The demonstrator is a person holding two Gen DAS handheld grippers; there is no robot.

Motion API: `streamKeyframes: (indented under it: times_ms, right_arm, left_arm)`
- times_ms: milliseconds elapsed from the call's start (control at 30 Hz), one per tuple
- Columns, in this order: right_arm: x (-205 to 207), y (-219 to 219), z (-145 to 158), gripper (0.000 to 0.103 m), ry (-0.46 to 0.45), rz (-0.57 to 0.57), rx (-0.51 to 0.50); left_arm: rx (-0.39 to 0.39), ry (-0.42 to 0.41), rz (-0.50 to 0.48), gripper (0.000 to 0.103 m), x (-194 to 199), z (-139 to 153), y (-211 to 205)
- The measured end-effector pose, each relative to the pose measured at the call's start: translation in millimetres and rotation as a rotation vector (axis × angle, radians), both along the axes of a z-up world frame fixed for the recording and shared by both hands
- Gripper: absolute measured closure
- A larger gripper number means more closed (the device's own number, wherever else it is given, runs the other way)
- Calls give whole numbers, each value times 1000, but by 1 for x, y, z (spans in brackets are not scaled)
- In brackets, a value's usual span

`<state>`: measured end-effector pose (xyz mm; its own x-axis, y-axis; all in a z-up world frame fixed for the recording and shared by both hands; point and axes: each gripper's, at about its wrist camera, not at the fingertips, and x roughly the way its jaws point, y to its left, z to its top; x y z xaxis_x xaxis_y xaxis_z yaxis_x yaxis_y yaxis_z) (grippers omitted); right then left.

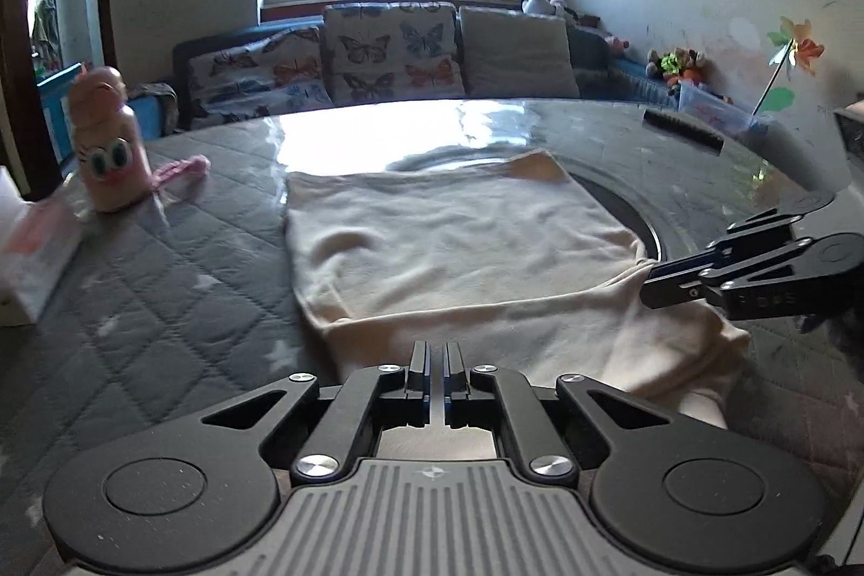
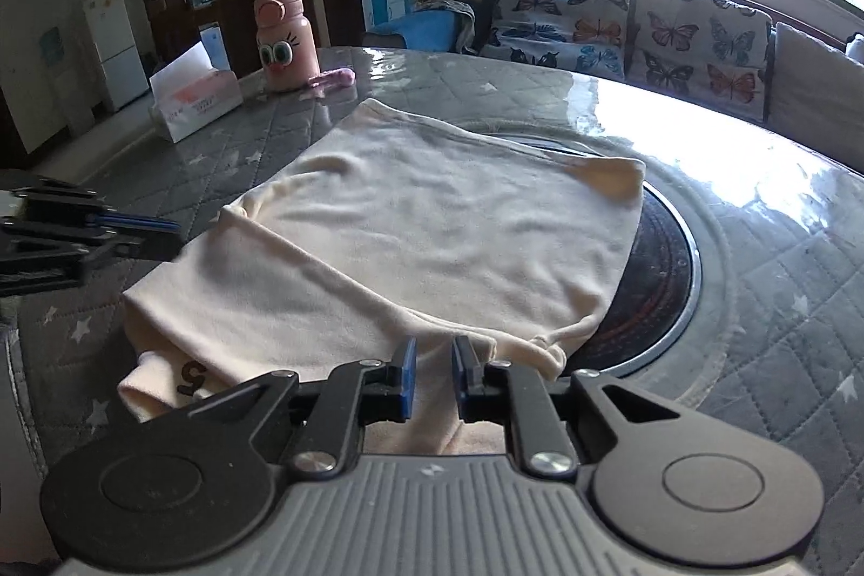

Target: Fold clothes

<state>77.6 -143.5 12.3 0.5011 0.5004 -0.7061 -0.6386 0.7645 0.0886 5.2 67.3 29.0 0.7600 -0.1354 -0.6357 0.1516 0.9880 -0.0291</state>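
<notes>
One cream garment [image 1: 459, 252], one pink bottle [image 2: 284, 39], one tissue box [image 2: 194, 103], two grippers, one on each side, three sofa cushions.

Left gripper [image 1: 436, 352]: matte black linkage arms with triangular cutouts, silver round screws at pivots, two big round black discs either side, grey ribbed plate in the middle with a small crosshair mark. Fingers [image 1: 418, 368] black with thin blue pad edges. Right gripper [image 2: 433, 354]: same build, blue pads [image 2: 408, 379] clearer. In the left view its side shows embossed characters, possibly digits, too blurred to read
</notes>
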Motion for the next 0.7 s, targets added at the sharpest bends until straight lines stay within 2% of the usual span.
streamKeyframes:
  times_ms: [67, 233, 300, 367, 433, 500, 700]
  right_arm:
    - [1, 0, -2, 82, 1, -1, -2]
    - [6, -2, -10, 82, 23, -13, -5]
    - [6, -3, -8, 81, 22, -10, 0]
    - [6, -4, -4, 79, 14, -5, 8]
    - [4, -3, -2, 71, 9, 7, 14]
    - [3, -2, -2, 68, 7, 26, 12]
    - [-8, 0, -3, 64, 4, 71, -19]
  left_arm:
    - [29, 2, 17, 96, 8, -7, -1]
    - [21, 37, 102, 97, 22, -24, 21]
    - [-6, 42, 117, 97, 22, -25, 30]
    - [1, 35, 122, 97, 22, -23, 33]
    - [5, 32, 125, 96, 21, -21, 35]
    - [10, 38, 127, 96, 21, -22, 36]
    - [38, 6, 86, 96, 5, -6, 26]
